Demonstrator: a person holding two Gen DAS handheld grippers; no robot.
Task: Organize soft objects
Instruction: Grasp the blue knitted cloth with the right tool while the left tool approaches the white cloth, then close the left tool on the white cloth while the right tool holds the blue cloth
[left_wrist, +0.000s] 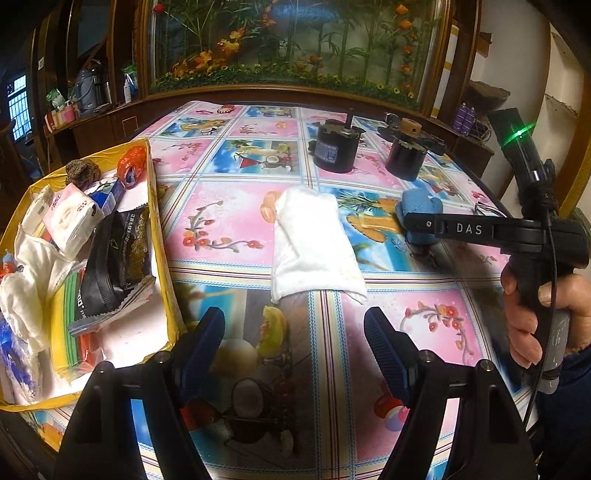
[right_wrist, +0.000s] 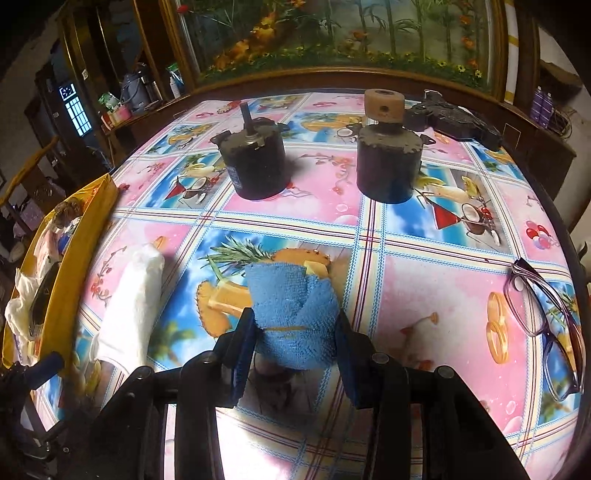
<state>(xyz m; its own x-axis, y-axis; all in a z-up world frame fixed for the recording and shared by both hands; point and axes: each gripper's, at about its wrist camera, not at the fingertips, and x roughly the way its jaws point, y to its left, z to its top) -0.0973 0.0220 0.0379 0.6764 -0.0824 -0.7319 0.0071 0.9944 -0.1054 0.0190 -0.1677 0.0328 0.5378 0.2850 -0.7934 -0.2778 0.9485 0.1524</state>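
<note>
A folded white cloth (left_wrist: 314, 243) lies on the patterned tablecloth, just beyond my left gripper (left_wrist: 293, 332), which is open and empty. It also shows in the right wrist view (right_wrist: 129, 306). A rolled blue cloth (right_wrist: 293, 317) bound with a yellow band sits between the fingers of my right gripper (right_wrist: 293, 338), which is shut on it. In the left wrist view the blue cloth (left_wrist: 419, 206) shows behind the right gripper's finger. A yellow-rimmed box (left_wrist: 157, 229) at the left holds tissue packs, white cloths and a black pouch.
Two dark cylindrical motors (right_wrist: 255, 166) (right_wrist: 388, 162) stand on the far half of the table. A black tool (right_wrist: 454, 120) lies at the far right. Purple glasses (right_wrist: 543, 325) lie near the right edge. A wooden cabinet with a floral panel stands behind.
</note>
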